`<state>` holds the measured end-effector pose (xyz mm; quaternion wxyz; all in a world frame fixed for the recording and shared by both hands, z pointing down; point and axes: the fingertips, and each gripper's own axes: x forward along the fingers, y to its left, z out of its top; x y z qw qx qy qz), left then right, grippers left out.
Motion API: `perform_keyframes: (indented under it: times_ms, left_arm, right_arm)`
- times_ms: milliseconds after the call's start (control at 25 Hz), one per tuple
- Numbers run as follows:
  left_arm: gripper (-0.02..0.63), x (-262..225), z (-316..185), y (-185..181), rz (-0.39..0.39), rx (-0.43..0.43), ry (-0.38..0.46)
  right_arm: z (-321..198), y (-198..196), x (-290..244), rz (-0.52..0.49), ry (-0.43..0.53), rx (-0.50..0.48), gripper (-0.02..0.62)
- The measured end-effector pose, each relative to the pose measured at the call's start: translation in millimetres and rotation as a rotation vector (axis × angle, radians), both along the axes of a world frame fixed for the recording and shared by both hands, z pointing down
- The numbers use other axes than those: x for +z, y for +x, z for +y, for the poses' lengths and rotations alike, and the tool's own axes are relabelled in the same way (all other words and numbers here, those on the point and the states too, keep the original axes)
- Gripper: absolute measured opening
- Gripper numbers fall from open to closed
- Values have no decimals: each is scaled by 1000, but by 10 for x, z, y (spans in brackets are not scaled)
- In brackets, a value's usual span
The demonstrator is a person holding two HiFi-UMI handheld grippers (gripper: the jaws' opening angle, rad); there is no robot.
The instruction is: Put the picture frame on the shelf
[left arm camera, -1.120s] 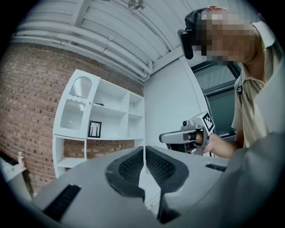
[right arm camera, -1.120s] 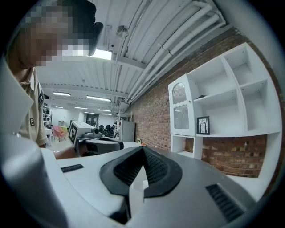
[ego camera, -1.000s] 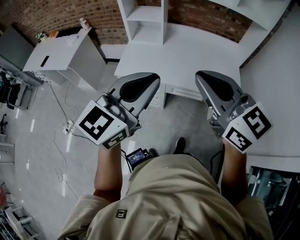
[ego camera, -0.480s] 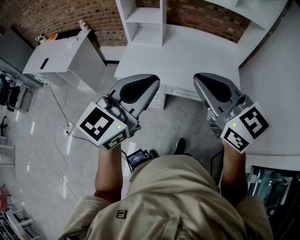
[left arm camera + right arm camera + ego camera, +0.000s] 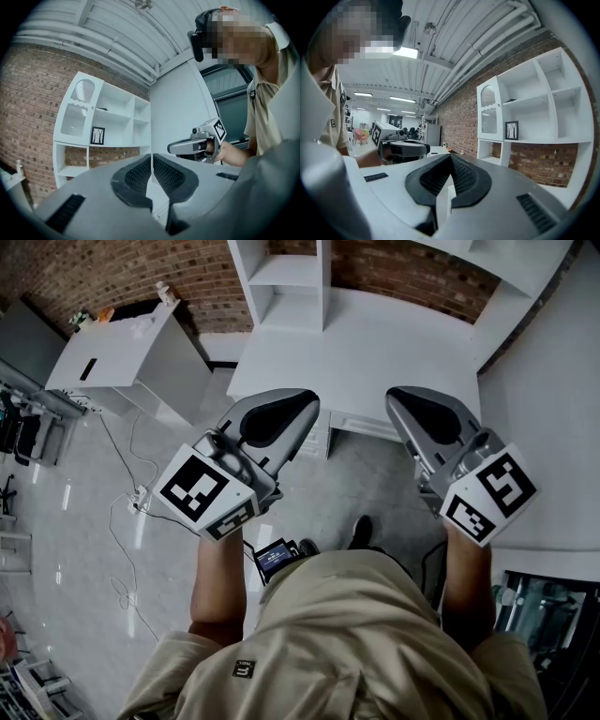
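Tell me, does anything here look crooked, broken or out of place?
Nothing stands out. The picture frame stands upright on the white shelf, and the left gripper and right gripper are both shut and empty. Loose cables trail on the floor.

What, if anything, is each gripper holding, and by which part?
Nothing is held. The left gripper and the right gripper each have their jaws together with nothing between them; the picture frame stands on the shelf.
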<state>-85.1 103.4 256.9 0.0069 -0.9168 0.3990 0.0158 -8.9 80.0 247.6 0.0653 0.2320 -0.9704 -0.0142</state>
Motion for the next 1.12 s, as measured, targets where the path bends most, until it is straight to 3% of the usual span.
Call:
perform_keyframes:
  times_ms: [1120]
  left_arm:
    - [23,109,-205,-70,6,-3,-19]
  right_arm:
    - [-188,-63,166,47,-21,-1,5]
